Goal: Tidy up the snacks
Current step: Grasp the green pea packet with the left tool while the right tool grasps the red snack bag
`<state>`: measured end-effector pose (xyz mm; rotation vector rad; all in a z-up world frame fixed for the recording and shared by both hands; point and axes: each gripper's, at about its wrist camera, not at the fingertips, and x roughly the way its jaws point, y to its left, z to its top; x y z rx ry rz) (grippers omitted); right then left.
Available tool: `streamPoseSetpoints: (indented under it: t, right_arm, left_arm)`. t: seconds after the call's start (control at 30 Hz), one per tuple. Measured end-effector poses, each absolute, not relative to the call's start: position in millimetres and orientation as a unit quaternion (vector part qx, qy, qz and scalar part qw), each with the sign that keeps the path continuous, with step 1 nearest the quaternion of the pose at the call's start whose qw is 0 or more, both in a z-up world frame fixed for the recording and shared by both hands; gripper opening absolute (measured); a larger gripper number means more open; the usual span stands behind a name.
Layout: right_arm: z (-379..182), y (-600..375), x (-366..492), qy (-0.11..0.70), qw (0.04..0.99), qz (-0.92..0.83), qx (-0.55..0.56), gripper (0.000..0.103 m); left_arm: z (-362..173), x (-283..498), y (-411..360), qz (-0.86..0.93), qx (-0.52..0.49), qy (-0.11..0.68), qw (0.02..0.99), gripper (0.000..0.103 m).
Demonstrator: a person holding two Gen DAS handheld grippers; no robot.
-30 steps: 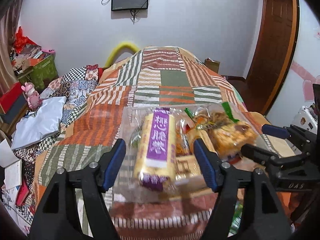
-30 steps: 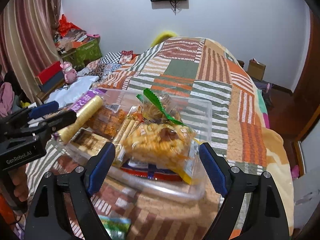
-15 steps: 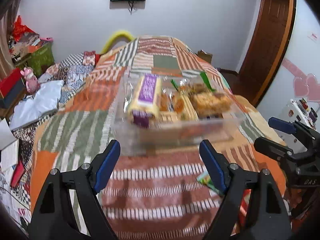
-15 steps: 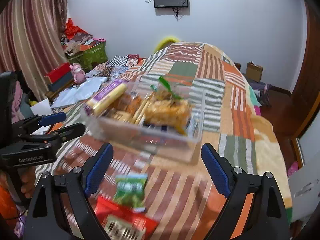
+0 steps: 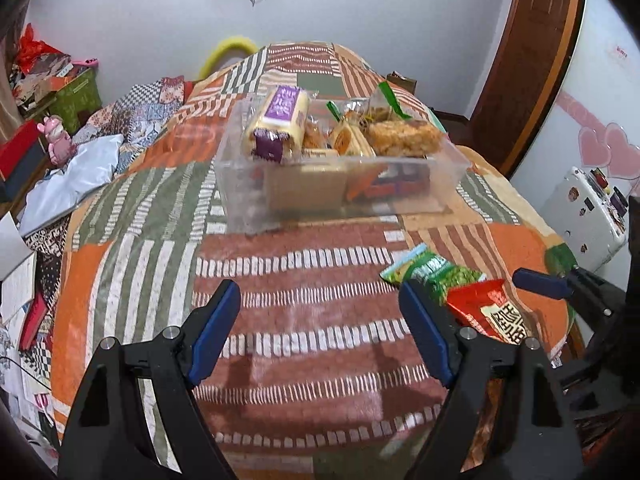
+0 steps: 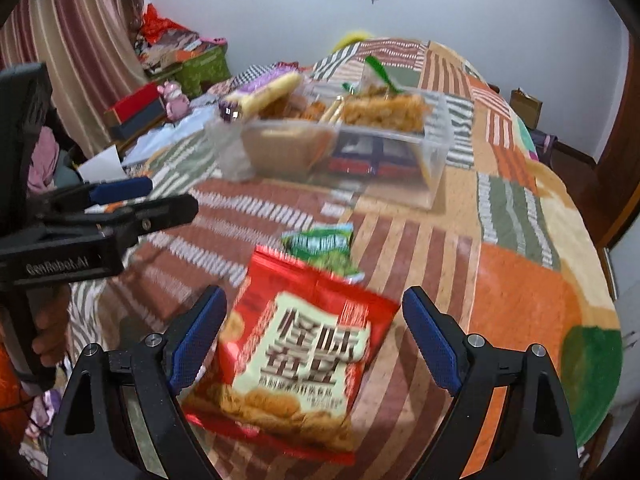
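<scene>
A clear plastic bin full of snacks sits on the patchwork bed, with a purple-labelled roll and a bag of fried snacks on top. A red snack bag lies near the bed's front edge, partly over a green snack bag. My left gripper is open and empty above bare bedspread. My right gripper is open, its jaws on either side of the red bag, above it.
The bedspread covers the whole bed. A cluttered floor with boxes, a pink toy and cloths lies to the left. A wooden door and a white appliance stand at the right.
Both grippers have pulled back from the bin toward the bed's front edge. The red and green bags have come into view under the right gripper.
</scene>
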<state>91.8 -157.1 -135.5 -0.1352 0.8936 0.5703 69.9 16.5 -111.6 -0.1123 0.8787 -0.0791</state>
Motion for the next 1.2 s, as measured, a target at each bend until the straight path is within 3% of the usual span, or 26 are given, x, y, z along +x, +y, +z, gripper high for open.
streamPoseSetpoints:
  t: [0.33, 0.43, 0.5, 1.2]
  right_arm:
    - [-155, -167, 85, 0.450, 0.846, 0.282, -0.053, 0.087]
    - [-155, -170, 81, 0.445, 0.844, 0.296, -0.047, 0.070]
    - [-154, -173, 79, 0.435, 0.850, 0.291, -0.052, 0.068]
    - [-131, -254, 106, 0.405, 0.891, 0.208, 0.001, 0.066]
  left_arm:
    - [-116, 70, -3, -0.053, -0.046, 0.436, 0.897, 0.081]
    - [-118, 74, -11, -0.055, -0.037, 0.440, 0.895, 0.081]
    - [-118, 77, -17, -0.058, -0.032, 0.442, 0.895, 0.081]
    - [-152, 129, -88, -0.086, 0.010, 0.481, 0.872, 0.082]
